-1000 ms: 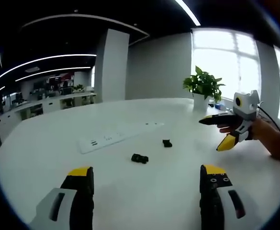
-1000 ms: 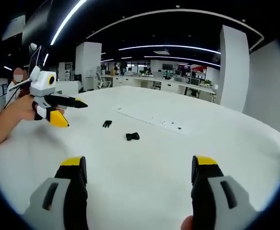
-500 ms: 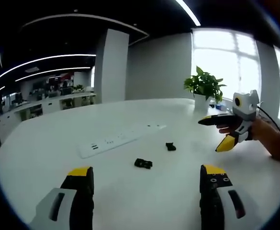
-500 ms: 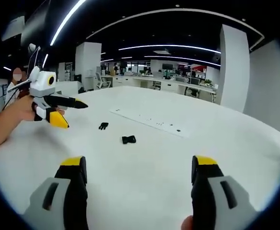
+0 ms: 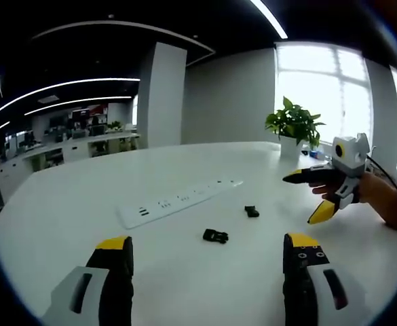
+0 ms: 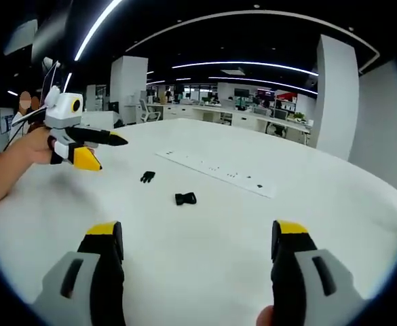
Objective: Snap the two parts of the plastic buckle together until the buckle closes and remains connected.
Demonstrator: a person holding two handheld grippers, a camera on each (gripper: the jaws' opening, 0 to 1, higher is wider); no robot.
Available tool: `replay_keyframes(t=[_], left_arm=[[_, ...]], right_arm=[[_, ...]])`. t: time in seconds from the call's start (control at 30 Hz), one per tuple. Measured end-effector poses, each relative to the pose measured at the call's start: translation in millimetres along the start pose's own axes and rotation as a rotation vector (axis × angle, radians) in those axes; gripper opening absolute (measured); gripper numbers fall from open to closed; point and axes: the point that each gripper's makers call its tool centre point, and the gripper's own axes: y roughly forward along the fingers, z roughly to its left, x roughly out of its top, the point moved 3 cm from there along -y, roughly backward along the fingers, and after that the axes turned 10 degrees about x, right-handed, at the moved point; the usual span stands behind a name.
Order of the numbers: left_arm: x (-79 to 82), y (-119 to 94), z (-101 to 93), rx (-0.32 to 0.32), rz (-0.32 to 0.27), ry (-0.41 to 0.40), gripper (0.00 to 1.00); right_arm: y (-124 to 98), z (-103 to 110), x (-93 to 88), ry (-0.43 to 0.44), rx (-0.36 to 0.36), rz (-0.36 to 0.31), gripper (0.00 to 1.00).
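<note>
Cameras shifted only; buckle halves (image 5: 216, 236) (image 5: 252, 211) apart, beyond open left gripper (image 5: 208, 261).

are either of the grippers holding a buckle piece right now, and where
Nothing is held. The left gripper and right gripper are open and empty; both buckle parts lie apart on the table.

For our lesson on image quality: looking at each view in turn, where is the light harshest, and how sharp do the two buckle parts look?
Left gripper view: the window is blown out white behind the potted plant; the buckle parts are small dark blurs on the white table. Right gripper view: ceiling light strips glare and curve with the fisheye; the buckle parts show little detail.
</note>
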Motion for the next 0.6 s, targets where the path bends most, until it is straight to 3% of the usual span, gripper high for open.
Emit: replay_keyframes(t=[0.33, 0.6], left_arm=[[7.0, 8.7, 5.3, 0.022, -0.013, -0.002, 0.98], [10.3, 20.3, 10.9, 0.012, -0.005, 0.031, 0.99]], right_arm=[[3.4, -5.4, 0.4, -0.006, 0.005, 0.000, 0.91], [7.8, -15.6, 15.3, -0.010, 0.004, -0.030, 0.90]])
